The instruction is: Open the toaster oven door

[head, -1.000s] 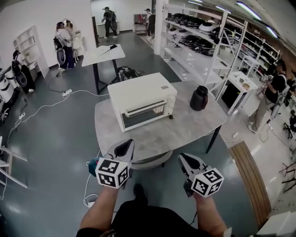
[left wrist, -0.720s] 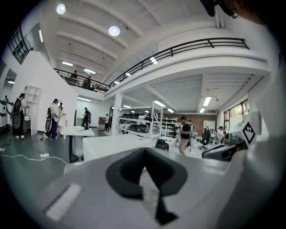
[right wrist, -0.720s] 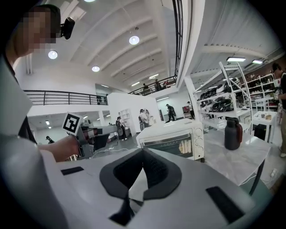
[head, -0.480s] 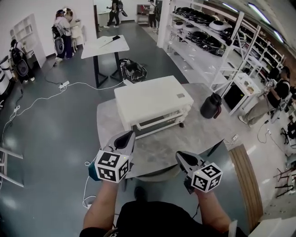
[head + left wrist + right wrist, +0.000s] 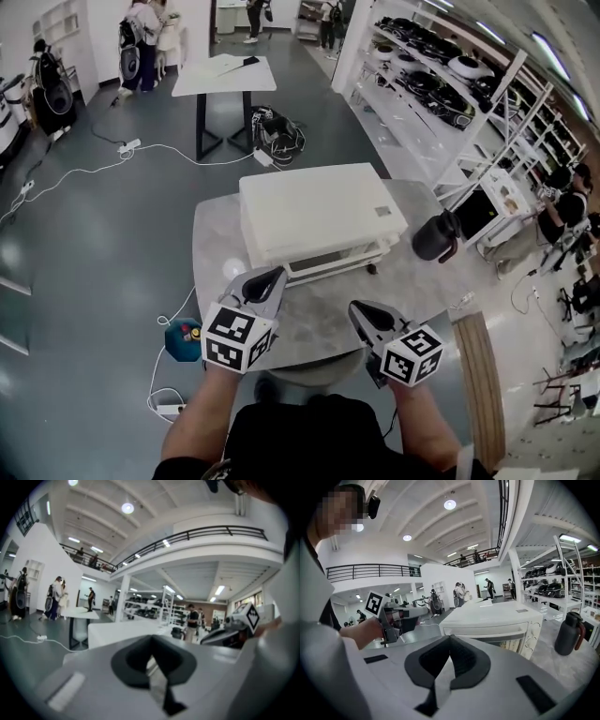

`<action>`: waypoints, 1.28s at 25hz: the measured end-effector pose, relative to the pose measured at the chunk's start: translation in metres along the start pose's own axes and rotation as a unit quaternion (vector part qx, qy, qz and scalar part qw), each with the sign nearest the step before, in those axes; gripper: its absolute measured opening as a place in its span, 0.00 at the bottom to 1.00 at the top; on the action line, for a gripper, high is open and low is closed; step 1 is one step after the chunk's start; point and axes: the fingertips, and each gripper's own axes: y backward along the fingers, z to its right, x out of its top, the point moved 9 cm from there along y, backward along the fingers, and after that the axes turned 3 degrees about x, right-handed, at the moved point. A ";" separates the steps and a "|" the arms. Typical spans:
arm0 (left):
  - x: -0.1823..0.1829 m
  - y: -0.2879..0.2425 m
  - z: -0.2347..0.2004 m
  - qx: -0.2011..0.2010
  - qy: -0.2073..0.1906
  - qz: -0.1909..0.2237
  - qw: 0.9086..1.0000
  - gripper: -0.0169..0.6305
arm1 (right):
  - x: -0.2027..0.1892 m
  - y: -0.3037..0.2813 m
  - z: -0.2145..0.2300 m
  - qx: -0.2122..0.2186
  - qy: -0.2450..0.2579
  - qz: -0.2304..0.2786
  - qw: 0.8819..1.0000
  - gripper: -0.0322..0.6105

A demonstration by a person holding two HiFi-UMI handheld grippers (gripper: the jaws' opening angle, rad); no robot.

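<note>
The white toaster oven (image 5: 319, 217) stands on the grey table (image 5: 217, 246) with its door (image 5: 330, 264) closed and facing me. Both grippers hover over the table's near edge, short of the oven and not touching it. My left gripper (image 5: 274, 276) is shut and empty, just left of the door's lower corner. My right gripper (image 5: 355, 308) is also shut and empty, lower and to the right. In the right gripper view the oven (image 5: 494, 620) and its handle bar (image 5: 490, 633) sit straight ahead beyond the shut gripper (image 5: 449, 660). The left gripper view shows the shut gripper (image 5: 151, 657) and the oven's top (image 5: 119, 630).
A black jug (image 5: 436, 236) stands on the table right of the oven. White shelving (image 5: 441, 80) runs along the right. A second table (image 5: 225, 73) and a bag (image 5: 278, 136) lie behind. Cables and a blue object (image 5: 183, 337) are on the floor at left; a wooden bench (image 5: 478, 375) is at right.
Both grippers have moved forward from in front of the table to over its near edge, closer to the oven. The head view now looks down more steeply onto the oven's top.
</note>
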 end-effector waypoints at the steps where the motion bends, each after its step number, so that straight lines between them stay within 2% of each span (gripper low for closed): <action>1: 0.001 -0.005 0.000 0.000 -0.005 -0.002 1.000 0.04 | 0.000 -0.005 0.006 0.003 0.002 -0.002 1.000 0.04; 5: 0.003 -0.028 0.002 0.019 -0.022 -0.015 0.999 0.04 | 0.005 -0.017 0.037 0.028 0.009 -0.006 1.000 0.04; 9: 0.009 -0.053 0.007 0.071 -0.047 -0.026 0.996 0.04 | 0.015 -0.025 0.078 0.066 0.037 -0.016 0.997 0.04; 12: 0.012 -0.074 0.018 0.104 -0.043 -0.025 0.993 0.04 | 0.020 -0.028 0.117 0.094 0.062 -0.028 0.993 0.04; 16: 0.008 -0.094 0.037 0.151 -0.037 -0.035 0.987 0.05 | 0.028 -0.034 0.157 0.144 0.091 -0.041 0.985 0.10; 20: 0.003 -0.112 0.058 0.181 -0.029 -0.051 0.982 0.05 | 0.027 -0.039 0.183 0.193 0.128 -0.069 0.970 0.12; 23: -0.006 -0.116 0.069 0.184 -0.021 -0.080 0.979 0.05 | 0.027 -0.045 0.189 0.222 0.157 -0.094 0.958 0.17; 27: -0.012 -0.115 0.074 0.175 -0.038 -0.120 0.977 0.08 | 0.032 -0.056 0.186 0.229 0.207 -0.110 0.945 0.19; 32: -0.013 -0.114 0.063 0.149 -0.072 -0.158 0.974 0.22 | 0.033 -0.074 0.179 0.229 0.238 -0.128 0.935 0.20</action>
